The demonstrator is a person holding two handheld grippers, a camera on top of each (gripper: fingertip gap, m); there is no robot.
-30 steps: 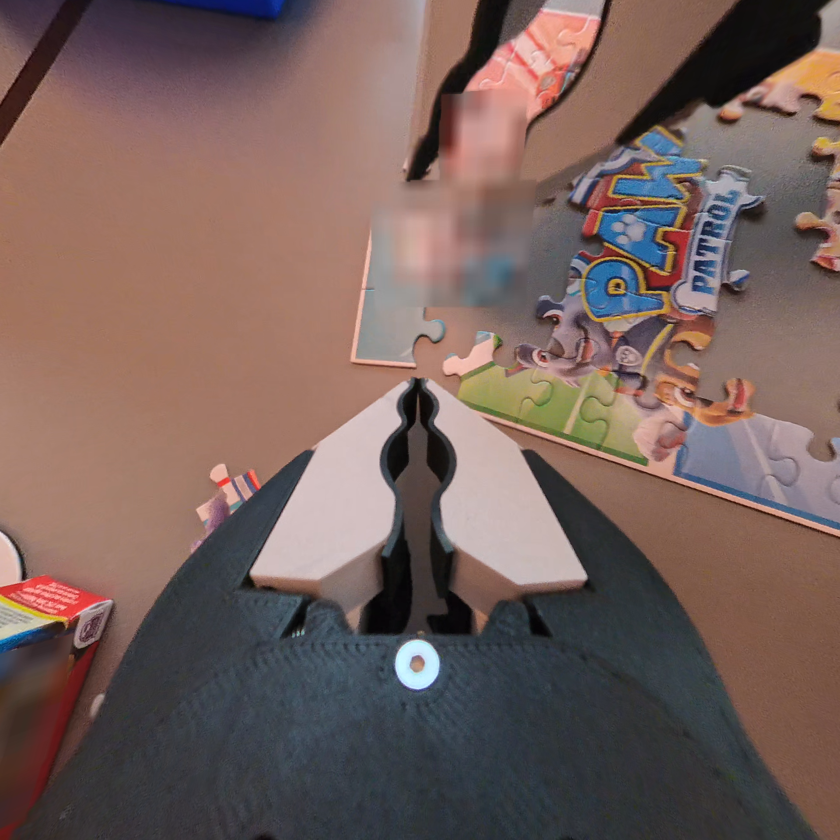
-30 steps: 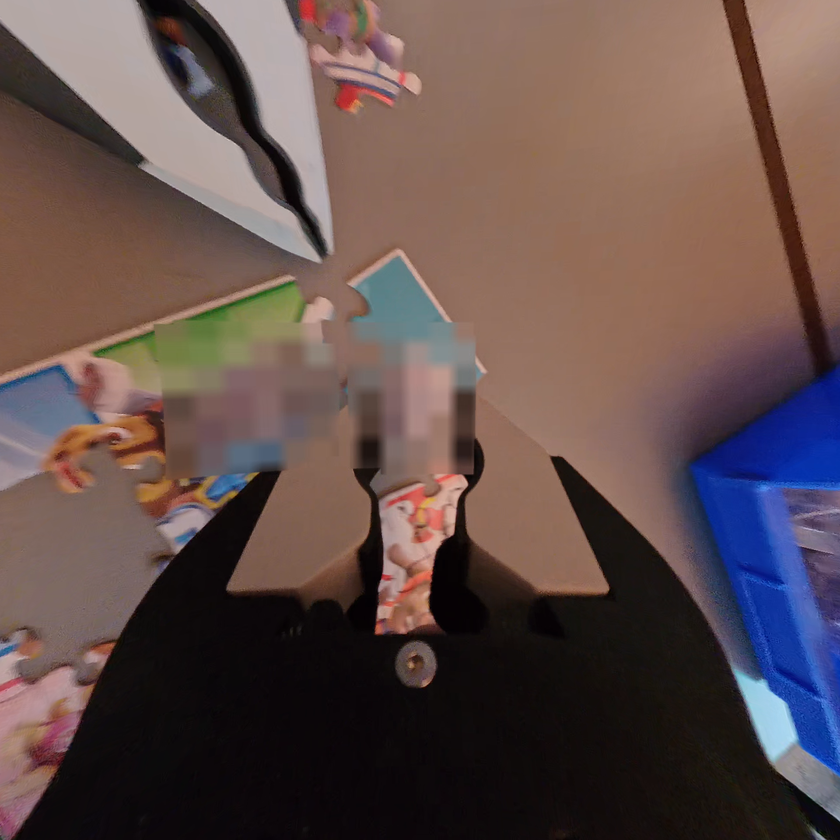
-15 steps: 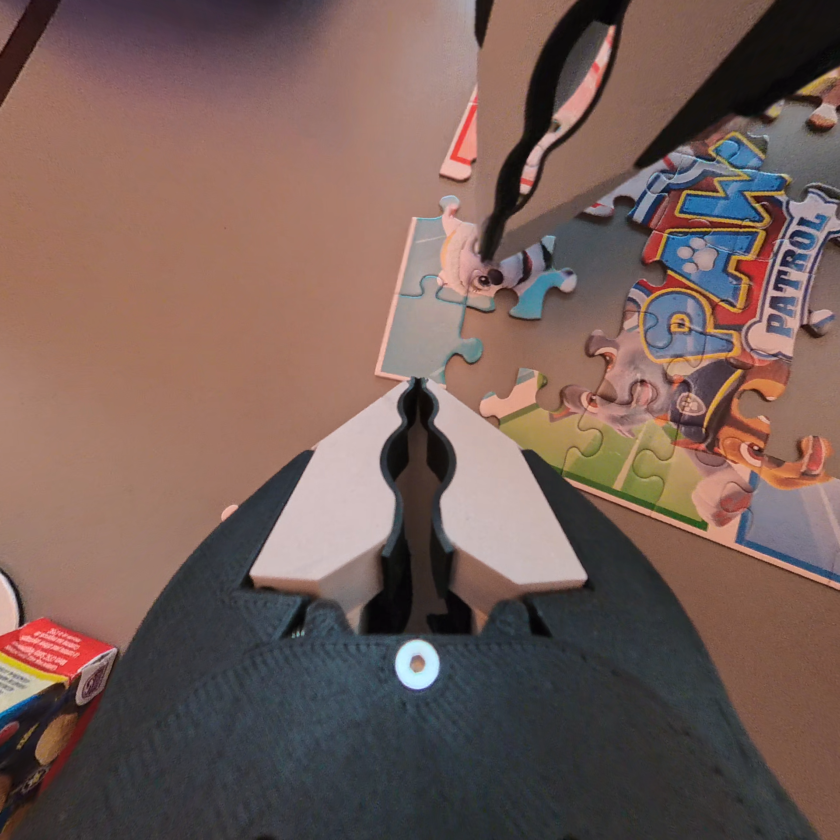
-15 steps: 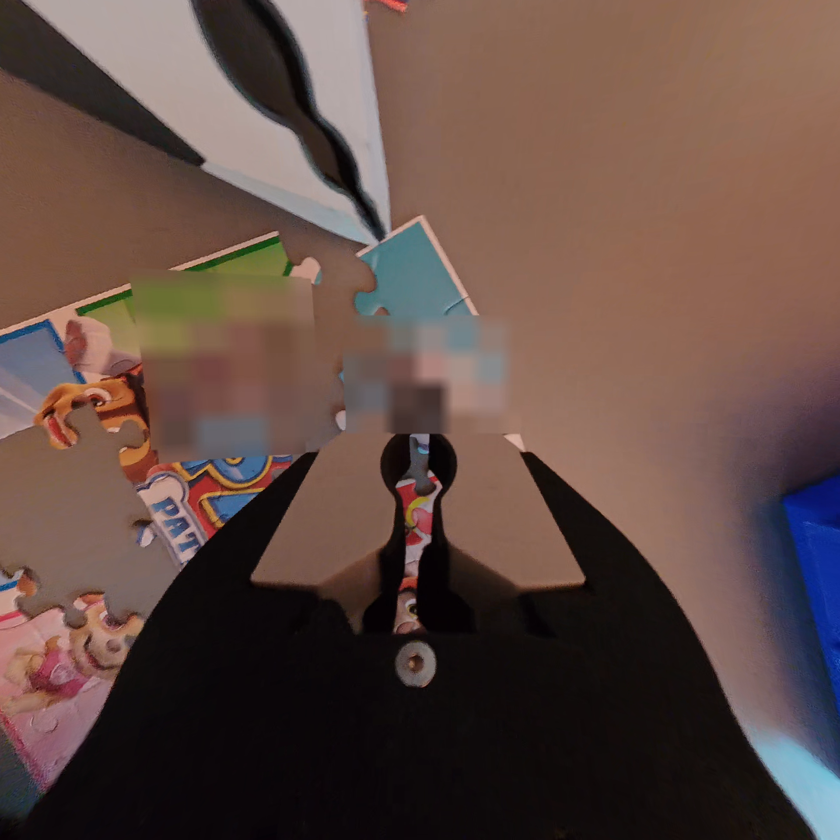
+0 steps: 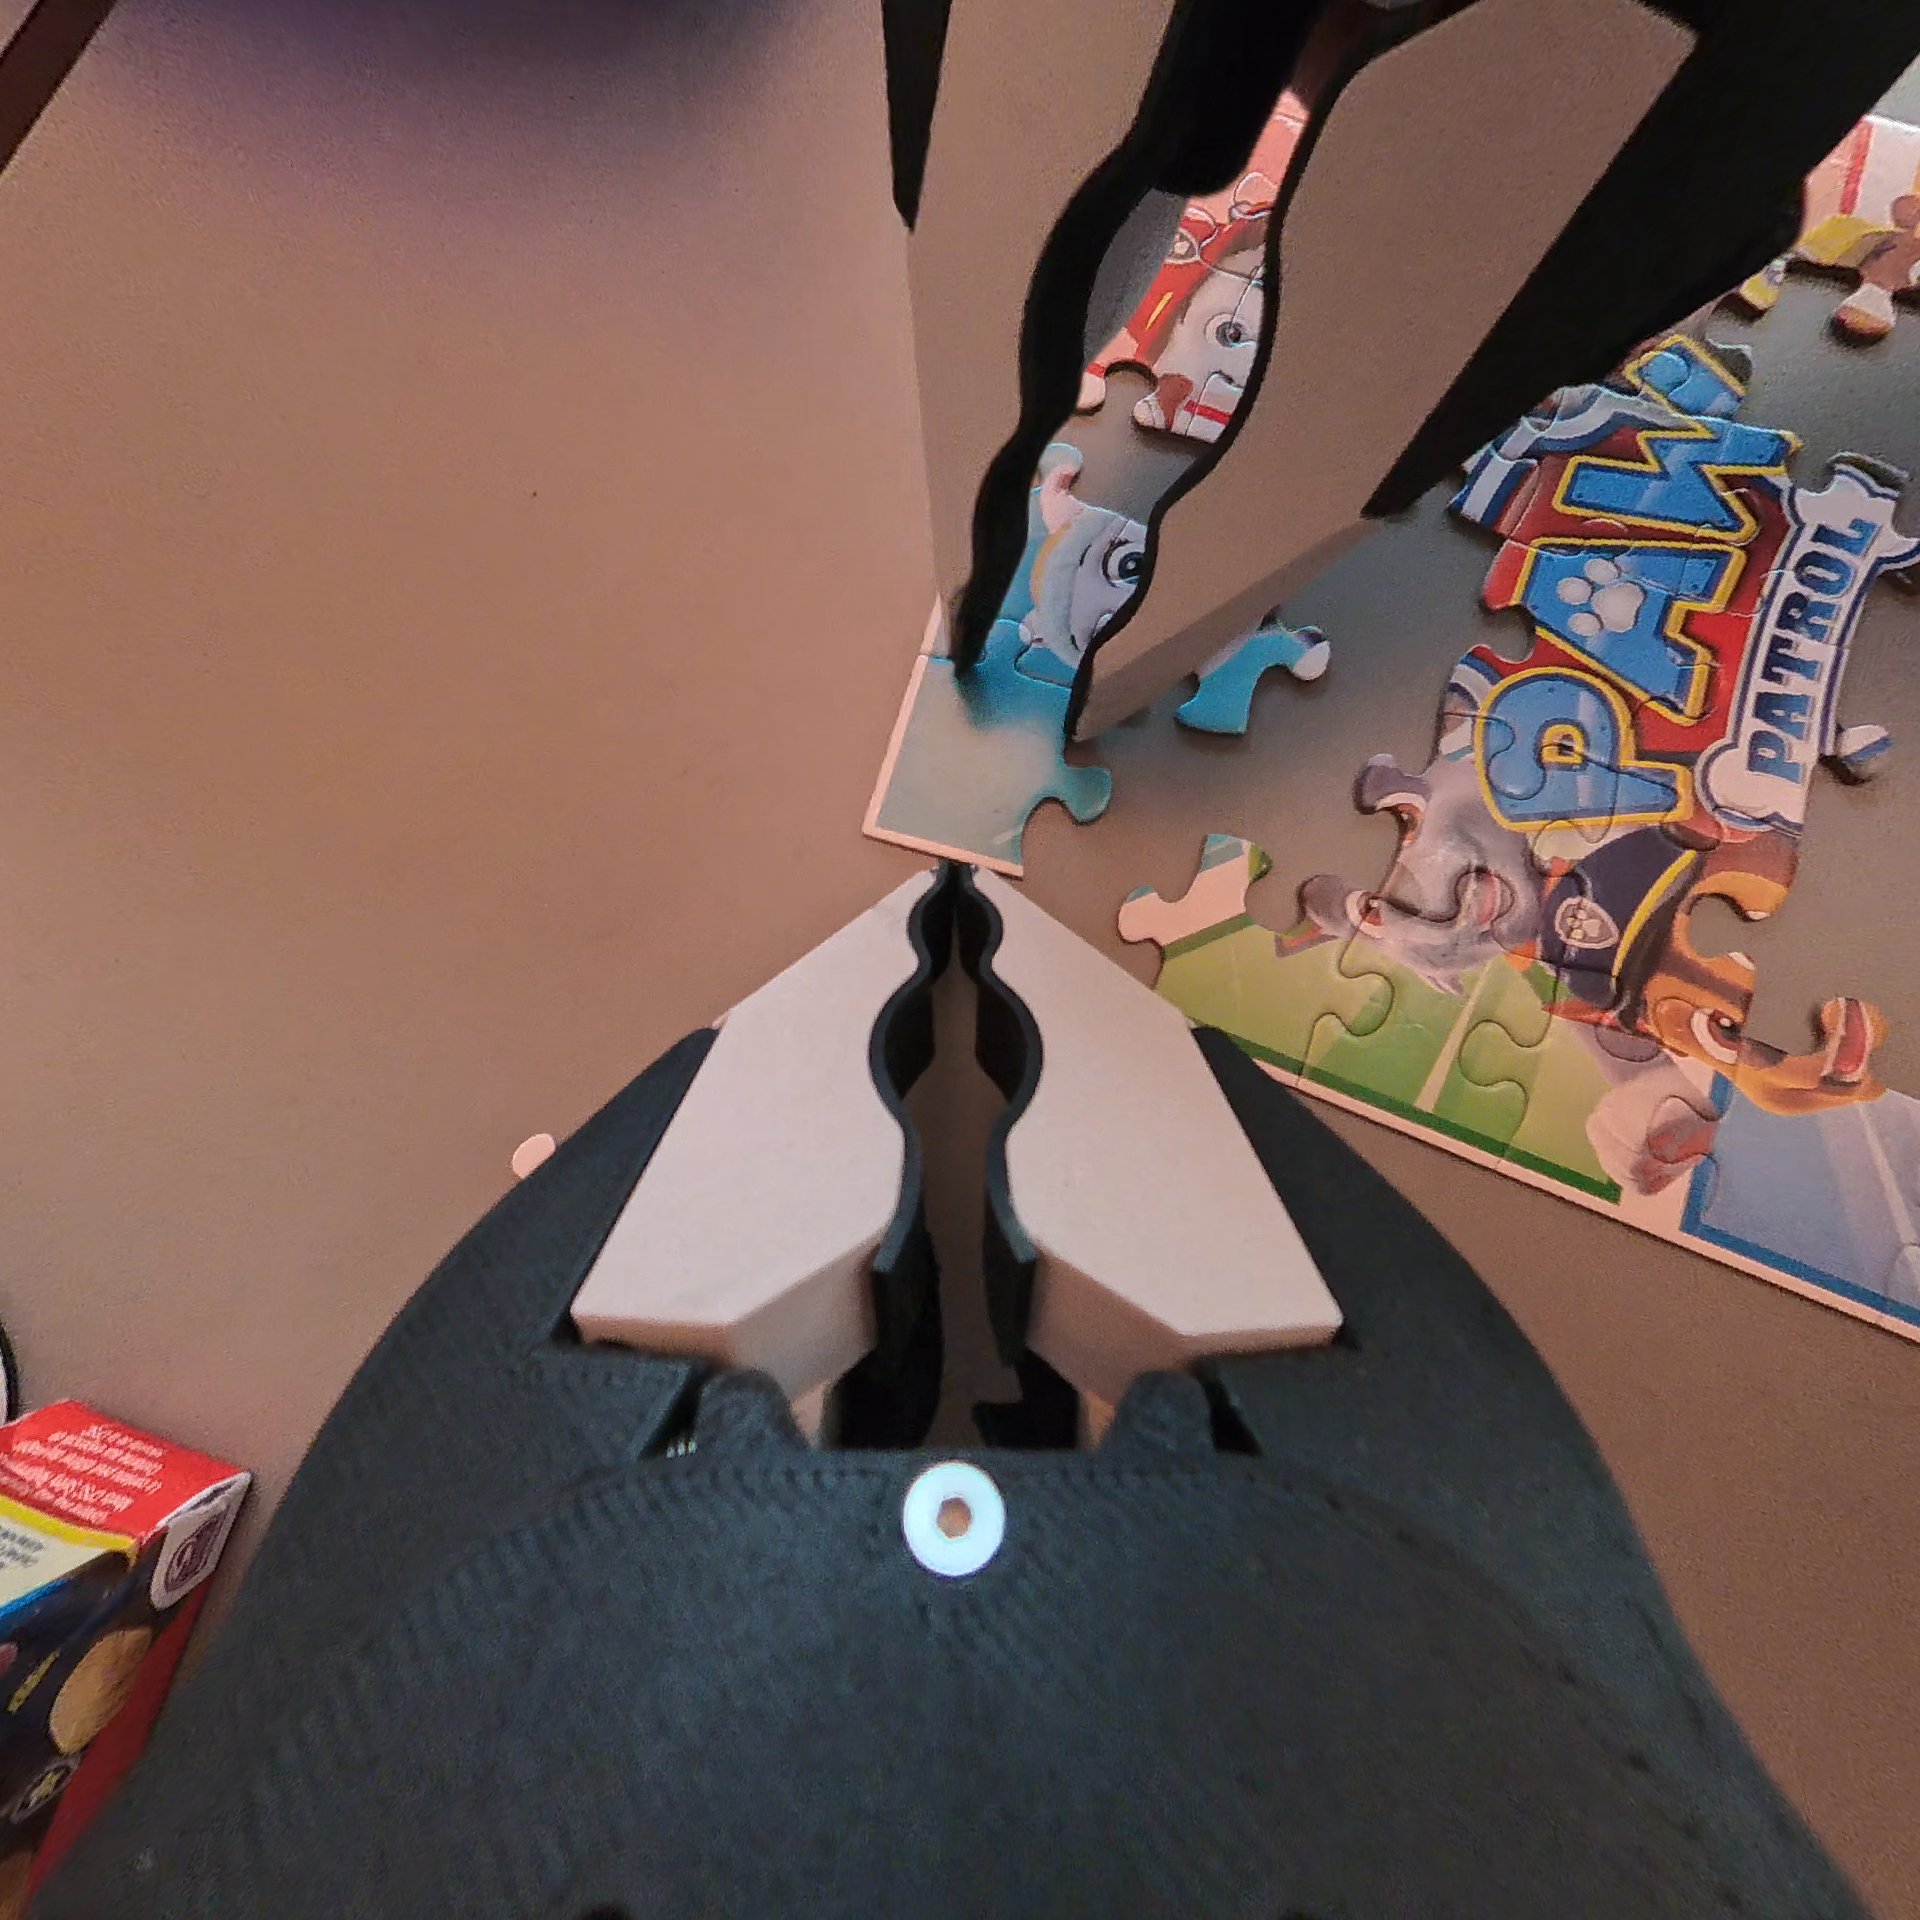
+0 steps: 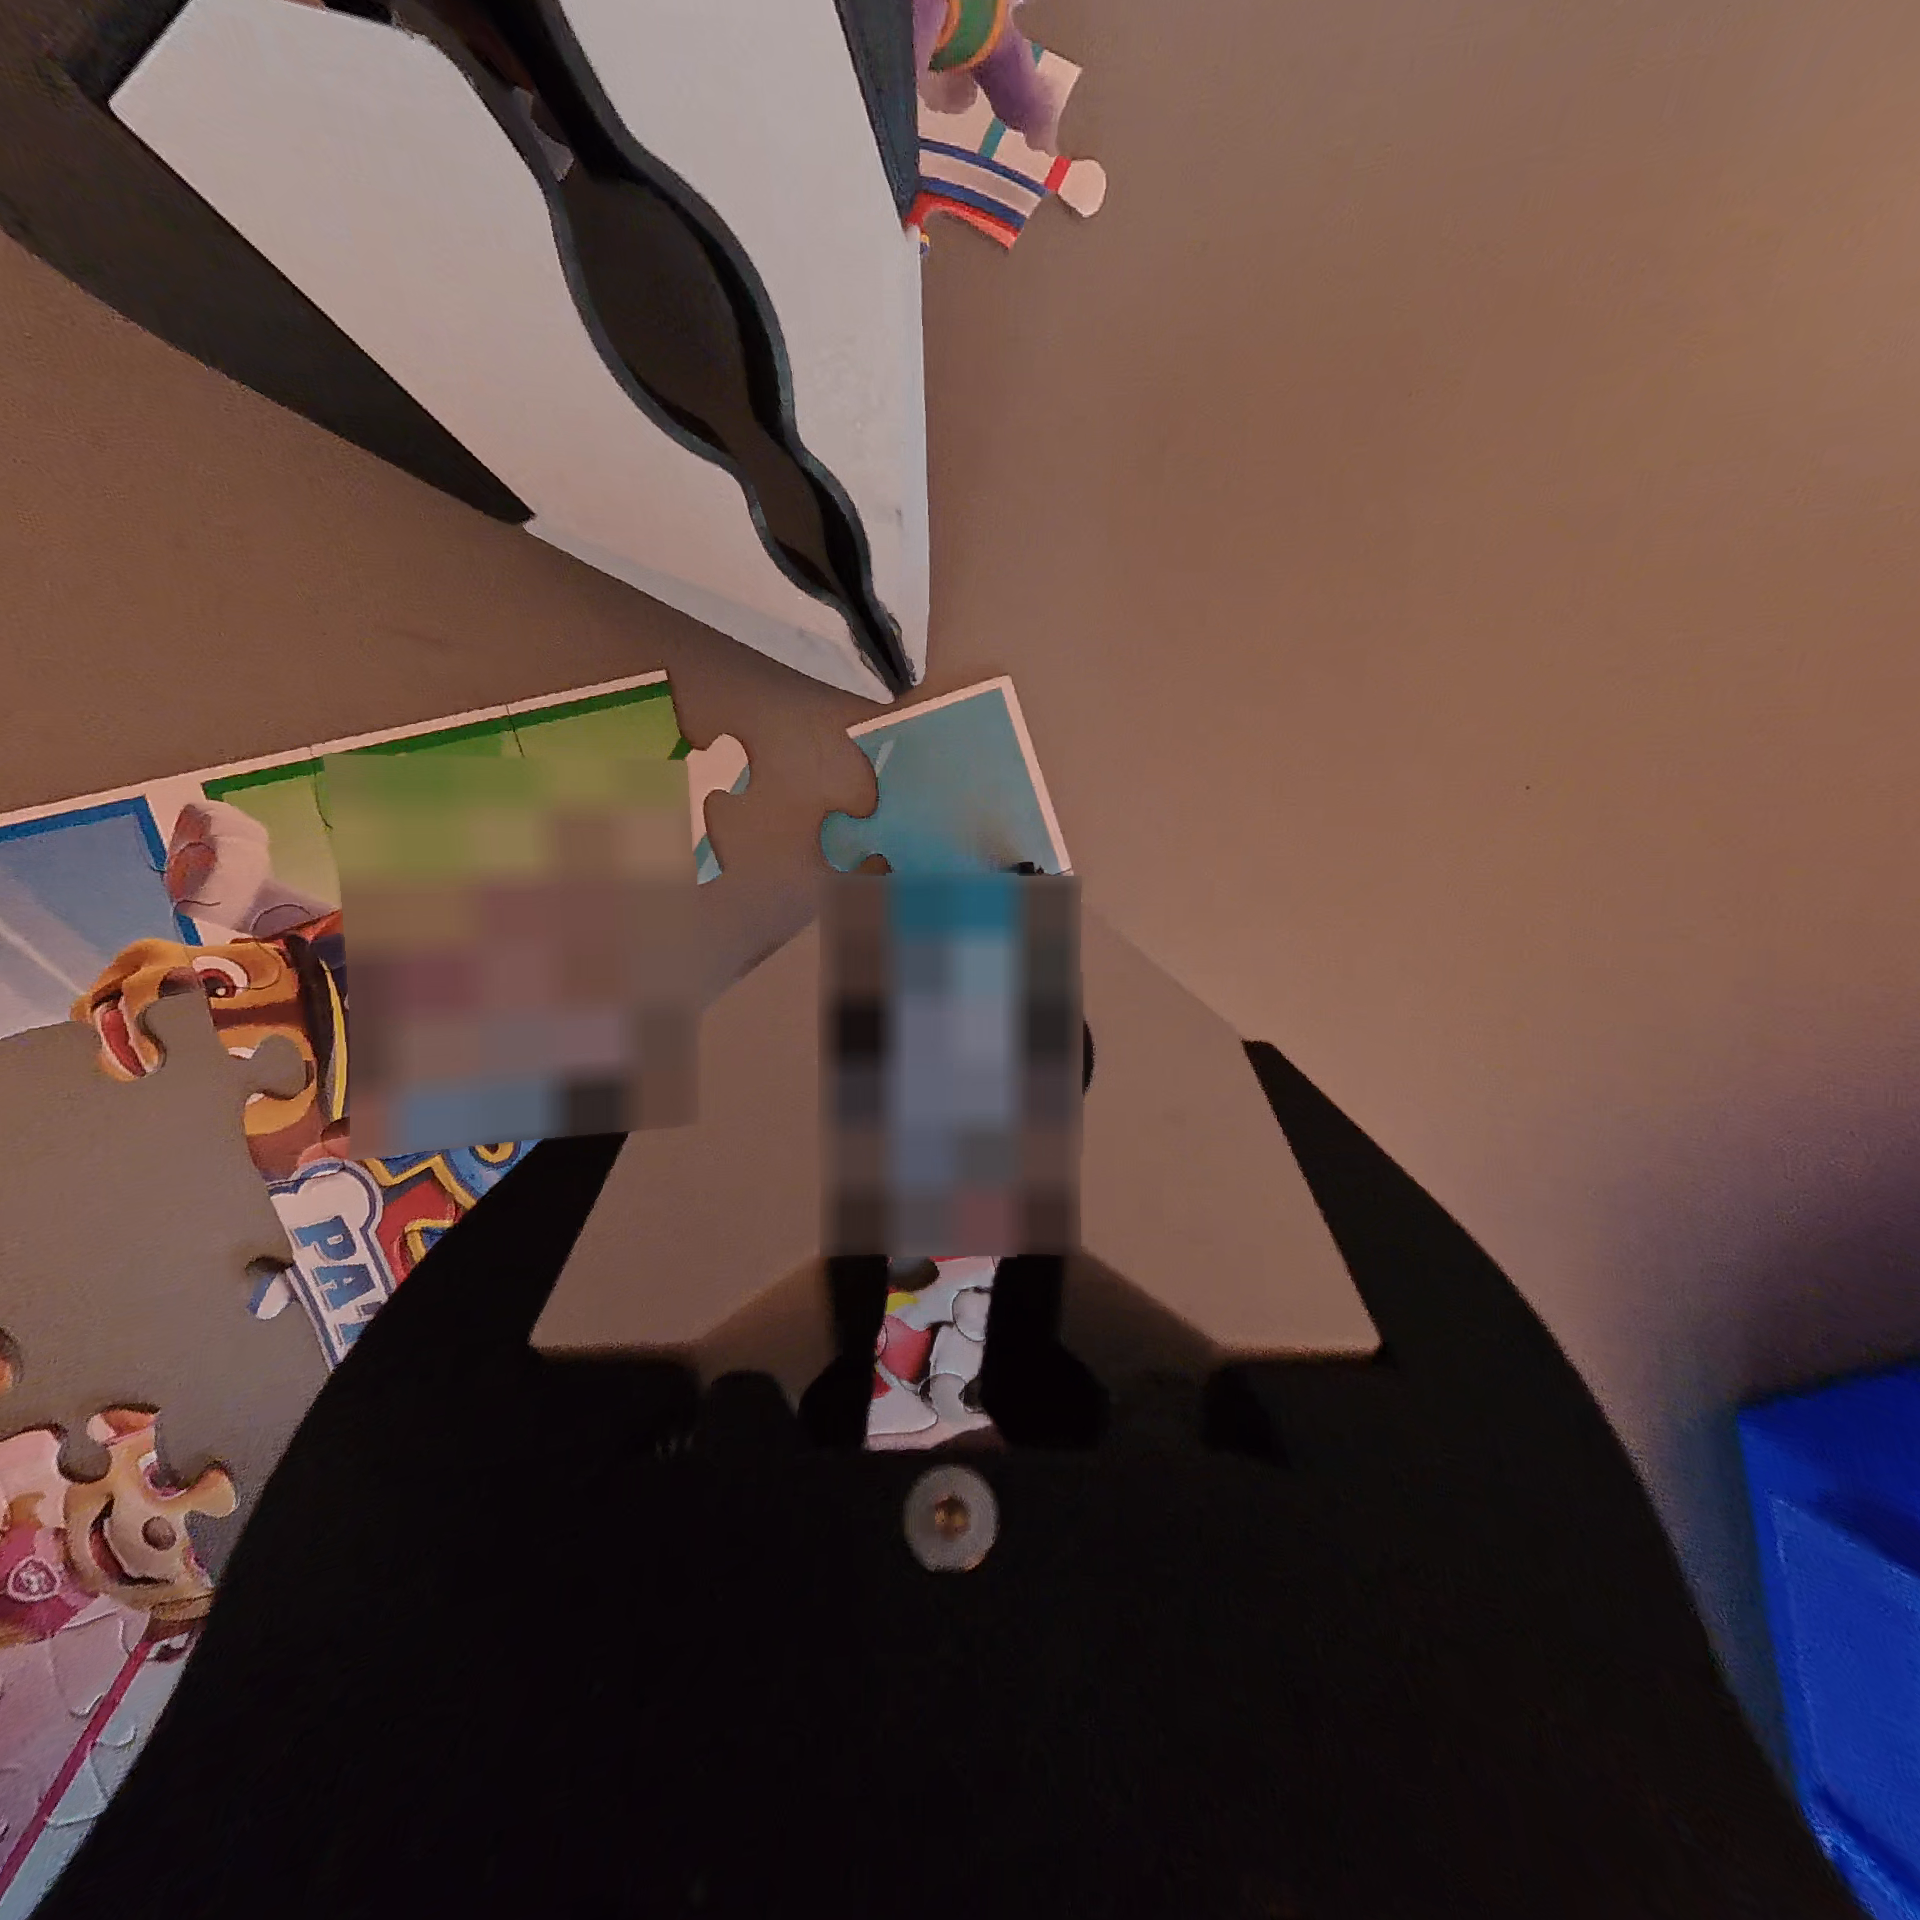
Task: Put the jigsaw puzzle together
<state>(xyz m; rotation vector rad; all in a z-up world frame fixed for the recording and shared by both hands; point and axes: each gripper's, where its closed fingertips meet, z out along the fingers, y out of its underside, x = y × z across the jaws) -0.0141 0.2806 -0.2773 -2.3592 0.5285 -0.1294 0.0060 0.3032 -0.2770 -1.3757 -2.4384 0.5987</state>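
While my left jaws (image 5: 954,878) rest together and empty just beside the corner piece (image 5: 961,774), my right jaws (image 5: 1023,691) stand apart, tips down on the teal pieces. The puzzle (image 5: 1558,831) lies part-built on the counter (image 5: 416,623). A loose piece (image 6: 997,156) lies apart.

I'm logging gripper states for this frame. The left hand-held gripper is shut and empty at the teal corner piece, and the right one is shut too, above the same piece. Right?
Not quite. The left wrist view shows the right hand-held gripper open, its fingertips apart over the teal corner piece. The left hand-held gripper is indeed shut and empty at that piece.
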